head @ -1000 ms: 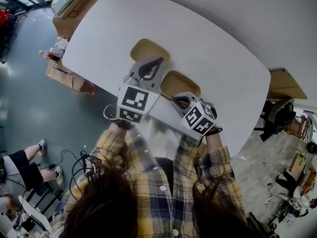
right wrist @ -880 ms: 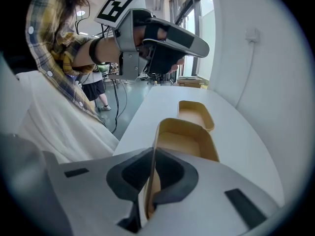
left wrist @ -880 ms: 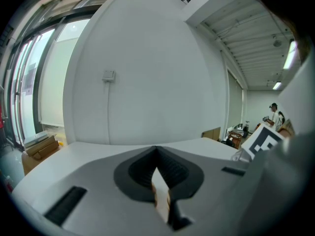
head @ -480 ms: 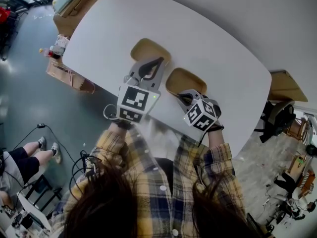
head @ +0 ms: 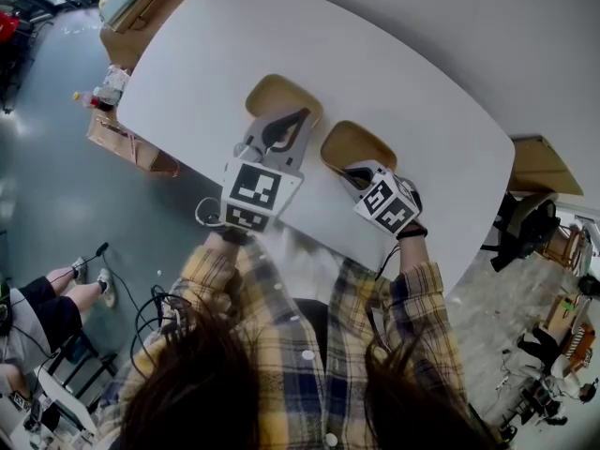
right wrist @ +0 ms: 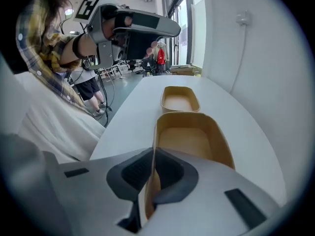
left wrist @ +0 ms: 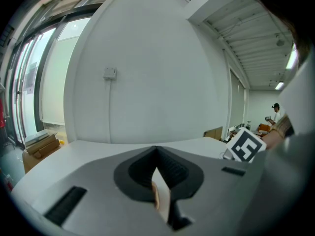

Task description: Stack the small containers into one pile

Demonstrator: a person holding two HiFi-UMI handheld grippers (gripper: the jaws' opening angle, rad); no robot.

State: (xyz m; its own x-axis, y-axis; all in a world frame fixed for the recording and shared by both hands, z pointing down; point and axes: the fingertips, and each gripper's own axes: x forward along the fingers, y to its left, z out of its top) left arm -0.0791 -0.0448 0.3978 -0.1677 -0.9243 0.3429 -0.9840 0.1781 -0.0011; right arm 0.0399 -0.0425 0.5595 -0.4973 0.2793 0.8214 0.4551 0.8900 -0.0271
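Still unstacked. Over the last second the right gripper (head: 353,171), clamped on the near wall of the right container (head: 357,145), has slid that container further out across the table (head: 431,101), away from the person. The left gripper (head: 291,125) hasn't budged, jaws pinched on the rim of the left container (head: 281,95). Both containers sit side by side, near but apart. Looks like repositioning only; lift-and-nest is still to do.
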